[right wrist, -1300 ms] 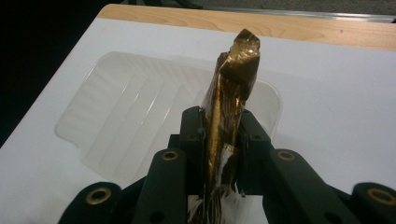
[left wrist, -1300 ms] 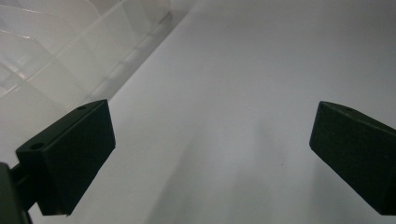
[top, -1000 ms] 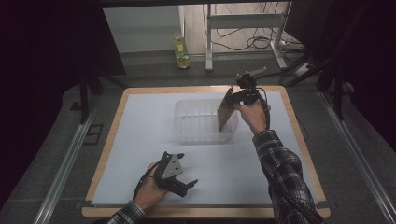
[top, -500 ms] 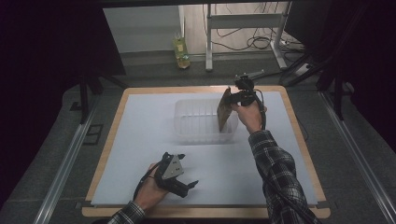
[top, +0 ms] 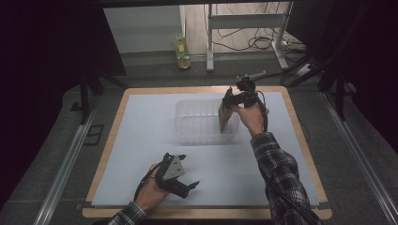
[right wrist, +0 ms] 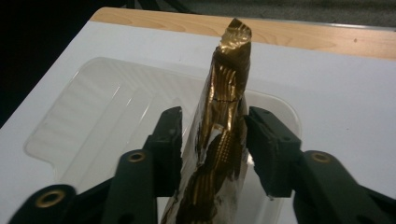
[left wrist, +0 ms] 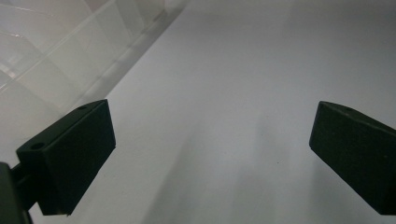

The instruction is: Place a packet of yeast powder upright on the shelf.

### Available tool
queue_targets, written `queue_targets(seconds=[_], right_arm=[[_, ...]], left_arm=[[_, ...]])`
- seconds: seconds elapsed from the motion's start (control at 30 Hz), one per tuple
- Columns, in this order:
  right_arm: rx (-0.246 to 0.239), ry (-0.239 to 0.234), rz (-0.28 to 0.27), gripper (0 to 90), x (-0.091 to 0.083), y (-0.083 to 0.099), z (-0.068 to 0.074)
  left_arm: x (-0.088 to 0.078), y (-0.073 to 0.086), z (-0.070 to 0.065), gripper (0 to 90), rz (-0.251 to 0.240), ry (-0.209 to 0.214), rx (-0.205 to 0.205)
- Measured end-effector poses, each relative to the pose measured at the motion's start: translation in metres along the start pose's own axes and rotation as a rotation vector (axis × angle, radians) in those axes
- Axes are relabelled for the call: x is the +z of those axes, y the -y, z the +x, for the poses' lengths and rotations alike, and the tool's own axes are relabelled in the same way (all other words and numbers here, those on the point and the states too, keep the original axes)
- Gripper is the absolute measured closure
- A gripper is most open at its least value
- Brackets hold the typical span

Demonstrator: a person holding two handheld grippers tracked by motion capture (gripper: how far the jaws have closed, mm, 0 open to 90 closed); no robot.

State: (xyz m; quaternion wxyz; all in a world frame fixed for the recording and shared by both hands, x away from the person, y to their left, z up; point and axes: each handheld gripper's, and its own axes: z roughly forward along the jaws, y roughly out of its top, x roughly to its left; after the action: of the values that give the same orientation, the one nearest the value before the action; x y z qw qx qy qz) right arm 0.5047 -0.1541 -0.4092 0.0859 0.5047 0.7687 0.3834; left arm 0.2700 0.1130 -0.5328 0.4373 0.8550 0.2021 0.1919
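- My right gripper (right wrist: 212, 140) stands over the right end of the clear plastic bin (top: 199, 123), with a gold foil packet (right wrist: 224, 121) upright between its jaws
- Right jaws have just been opening; in the right gripper view a sliver of gap shows on each side of the foil, so I judge the pads are off it, or barely brushing
- The packet's lower edge is down inside the bin and its crimped top stands above the rim; from the high view it leans against the bin's right wall
- My left gripper (top: 185, 185) rests on the white mat (top: 141, 140) near the front edge of the wooden table (top: 300, 136), well apart from the bin; its jaws are spread wide with nothing between them, as the left gripper view confirms
- Step in hand, as I judge it: releasing the packet into the bin
- To do it well: open evenly until both pads clear the foil, then withdraw straight up along the packet's own line, so no pad catches the crinkled face and drags it out
- Risk noted: a sideways pull could tip the packet over the rim or shift the light bin
- Left gripper needs no move unless the bin slides
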Motion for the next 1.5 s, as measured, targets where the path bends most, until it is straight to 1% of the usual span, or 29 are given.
queue_targets(seconds=[0.17, 0.3, 0.4, 0.5, 0.57, 0.67, 0.8, 0.9, 1.1, 1.37, 1.5], right_arm=[[-0.026, -0.001, -0.008, 44.8, -0.003, 0.002, 0.001], [-0.05, 0.037, -0.018, 38.8, -0.006, 0.004, 0.002], [-0.06, 0.044, -0.018, 34.7, -0.008, 0.005, 0.003], [-0.084, 0.044, -0.029, 31.0, -0.011, 0.007, 0.005], [-0.095, 0.035, -0.033, 28.2, -0.012, 0.008, 0.005], [-0.105, 0.055, -0.027, 20.8, -0.013, 0.009, 0.007], [-0.131, 0.099, -0.048, 15.3, -0.018, 0.01, 0.009], [-0.142, 0.08, -0.049, 16.0, -0.022, 0.012, 0.011], [-0.2, 0.044, -0.051, 16.2, -0.027, 0.016, 0.017], [-0.265, 0.023, -0.076, 13.9, -0.035, 0.023, 0.027], [-0.273, 0.014, -0.082, 13.2, -0.039, 0.026, 0.03]], left_arm=[[0.001, 0.0, -0.001, 0.3, 0.002, 0.003, 0.003], [0.002, 0.0, -0.001, 0.3, 0.004, 0.005, 0.008], [0.002, 0.0, -0.002, 0.3, 0.005, 0.004, 0.015], [0.002, 0.0, -0.002, 0.3, 0.007, 0.004, 0.023], [0.002, 0.0, -0.002, 0.3, 0.009, 0.005, 0.026], [0.002, 0.0, -0.002, 0.3, 0.009, 0.009, 0.028], [0.001, 0.0, -0.002, 0.3, 0.002, 0.011, 0.027], [0.001, 0.0, -0.001, 0.3, -0.002, 0.01, 0.02], [0.001, 0.0, -0.001, 0.3, 0.002, 0.008, 0.021], [0.001, 0.0, -0.002, 0.3, 0.001, 0.012, 0.023], [0.002, 0.0, -0.002, 0.4, 0.002, 0.013, 0.025]])
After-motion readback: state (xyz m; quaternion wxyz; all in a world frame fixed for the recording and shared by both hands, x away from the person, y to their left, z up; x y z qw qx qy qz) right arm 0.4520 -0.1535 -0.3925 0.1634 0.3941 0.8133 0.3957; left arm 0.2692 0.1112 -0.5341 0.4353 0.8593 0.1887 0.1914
